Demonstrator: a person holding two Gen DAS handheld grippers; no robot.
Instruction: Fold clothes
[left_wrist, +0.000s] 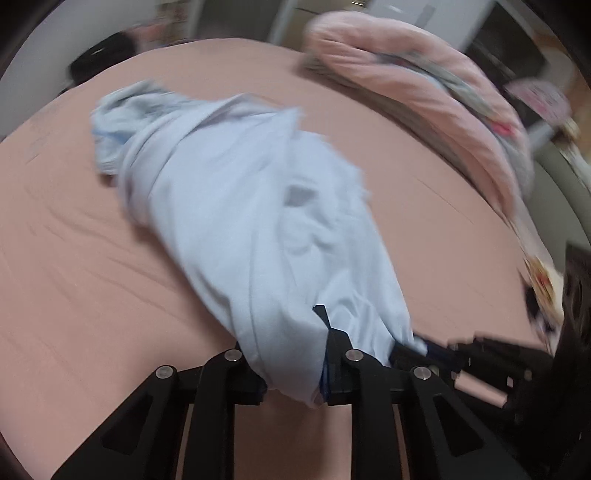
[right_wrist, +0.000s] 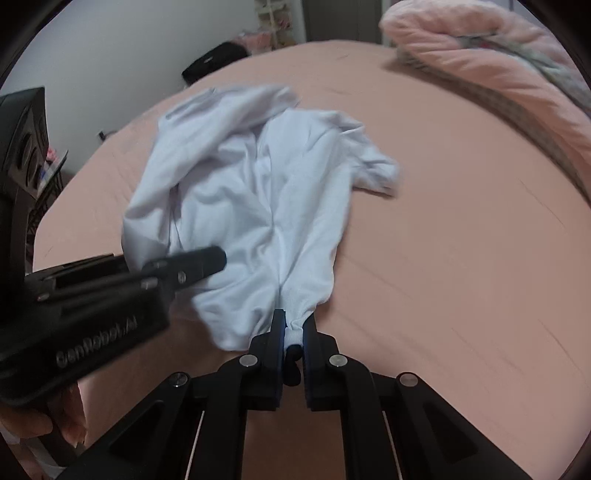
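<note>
left gripper (right_wrist: 207, 264) crosses the shirt (right_wrist: 251, 206); quilt (right_wrist: 480, 55) beyond.

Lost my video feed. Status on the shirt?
Both grippers, left and right, shut on shirt hem. Shirt crumpled on bed. Nothing blocking.

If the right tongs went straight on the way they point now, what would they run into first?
The white garment itself. The right tongs are already shut on its near edge, and the rest of the cloth lies bunched directly ahead on the pink bed sheet. Beyond it only bare sheet shows, though depth is hard to judge.
</note>
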